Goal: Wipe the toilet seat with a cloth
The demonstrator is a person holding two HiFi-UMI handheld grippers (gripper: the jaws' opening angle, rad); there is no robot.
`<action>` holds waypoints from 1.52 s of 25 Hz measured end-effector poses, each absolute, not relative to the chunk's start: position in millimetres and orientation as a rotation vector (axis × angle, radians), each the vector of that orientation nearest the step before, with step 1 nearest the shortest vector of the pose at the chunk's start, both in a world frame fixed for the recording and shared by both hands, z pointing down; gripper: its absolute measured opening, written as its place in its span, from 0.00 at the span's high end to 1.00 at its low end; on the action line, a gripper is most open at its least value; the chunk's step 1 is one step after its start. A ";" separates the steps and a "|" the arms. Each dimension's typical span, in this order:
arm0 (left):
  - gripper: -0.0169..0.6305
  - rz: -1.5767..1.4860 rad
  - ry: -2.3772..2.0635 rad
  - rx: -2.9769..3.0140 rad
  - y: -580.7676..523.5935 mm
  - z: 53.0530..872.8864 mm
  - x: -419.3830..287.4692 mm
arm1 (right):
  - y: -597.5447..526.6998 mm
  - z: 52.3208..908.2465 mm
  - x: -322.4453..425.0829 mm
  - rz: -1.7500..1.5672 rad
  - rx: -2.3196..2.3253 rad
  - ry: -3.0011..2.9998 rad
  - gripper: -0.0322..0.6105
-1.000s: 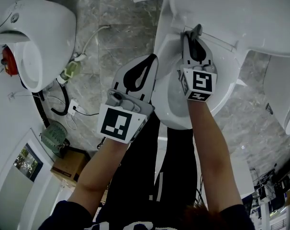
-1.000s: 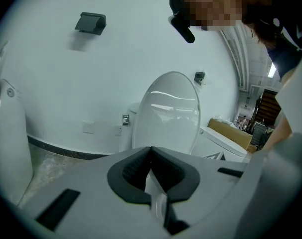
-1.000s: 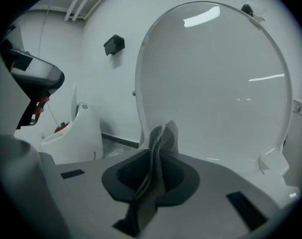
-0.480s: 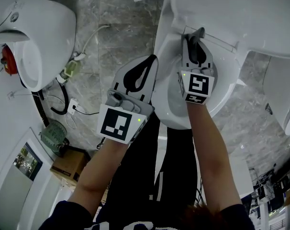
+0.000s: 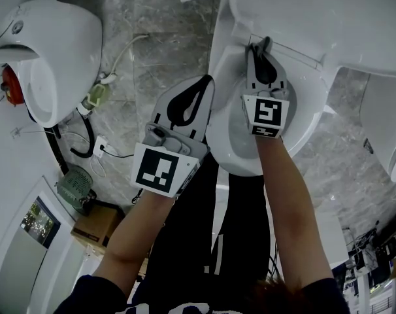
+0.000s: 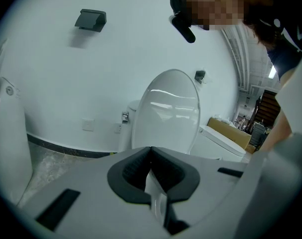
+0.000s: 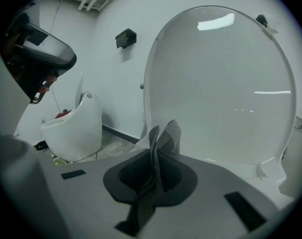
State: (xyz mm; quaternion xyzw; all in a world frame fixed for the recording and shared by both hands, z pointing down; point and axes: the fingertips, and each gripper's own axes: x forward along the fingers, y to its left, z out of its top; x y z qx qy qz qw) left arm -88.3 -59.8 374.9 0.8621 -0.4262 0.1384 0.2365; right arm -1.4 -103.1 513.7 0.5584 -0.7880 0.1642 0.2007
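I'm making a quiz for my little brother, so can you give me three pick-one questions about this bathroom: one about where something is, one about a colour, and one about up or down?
1. Where is the cloth?
A) lying on the floor
B) between the jaws of the right gripper
C) hanging on the wall

2. What colour is the cloth?
A) grey
B) red
C) yellow

3. How does the toilet lid stand?
A) folded down flat
B) raised upright
C) taken off and lying on the floor

Answers:
1. B, because the right gripper view shows the cloth pinched between that gripper's jaws and sticking out past them.
2. A, because its woven surface looks grey against the white toilet.
3. B, because the big white lid stands up right behind the cloth.
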 end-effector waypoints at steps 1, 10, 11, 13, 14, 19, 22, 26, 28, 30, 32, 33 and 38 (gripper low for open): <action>0.96 0.363 -1.178 2.358 -61.8 373.4 -87.9 | -103.1 513.8 -1.7 0.450 1.554 -2.208 0.90; 0.96 0.332 -1.174 2.374 -65.3 368.5 -76.7 | -101.4 513.1 -3.3 0.328 1.430 -2.221 0.90; 0.96 0.316 -1.173 2.383 -66.6 366.0 -74.2 | -101.3 513.1 -3.3 0.314 1.415 -2.223 0.90; 0.96 0.310 -1.170 2.383 -67.5 364.4 -70.7 | -100.8 513.2 -3.5 0.281 1.383 -2.233 0.90; 0.96 0.320 -1.169 2.371 -67.1 364.9 -69.8 | -100.3 513.3 -3.6 0.261 1.362 -2.240 0.90; 0.96 0.334 -1.162 2.368 -66.9 365.1 -66.3 | -97.9 516.1 -3.2 0.178 1.249 -2.270 0.90; 0.96 0.375 -1.128 2.392 -62.8 368.1 -65.8 | -96.5 516.4 -3.5 0.092 1.131 -2.283 0.90; 0.96 0.389 -1.126 2.388 -61.1 369.9 -66.0 | -95.7 515.6 -1.9 0.012 0.997 -2.287 0.90; 0.96 0.404 -1.117 2.392 -58.4 371.3 -65.1 | -94.3 516.0 -0.7 0.002 0.954 -2.281 0.90; 0.96 0.412 -1.107 2.397 -56.7 371.0 -62.8 | -93.5 516.3 1.6 -0.009 0.926 -2.273 0.90; 0.96 0.421 -1.095 2.397 -55.5 370.0 -59.9 | -93.3 516.5 5.4 -0.015 0.909 -2.265 0.90; 0.96 0.430 -1.088 2.392 -54.1 370.3 -58.9 | -92.7 517.0 8.1 -0.015 0.903 -2.262 0.90; 0.96 0.380 -1.101 2.391 -60.1 362.2 -52.6 | -88.8 520.7 26.3 -0.019 0.878 -2.230 0.90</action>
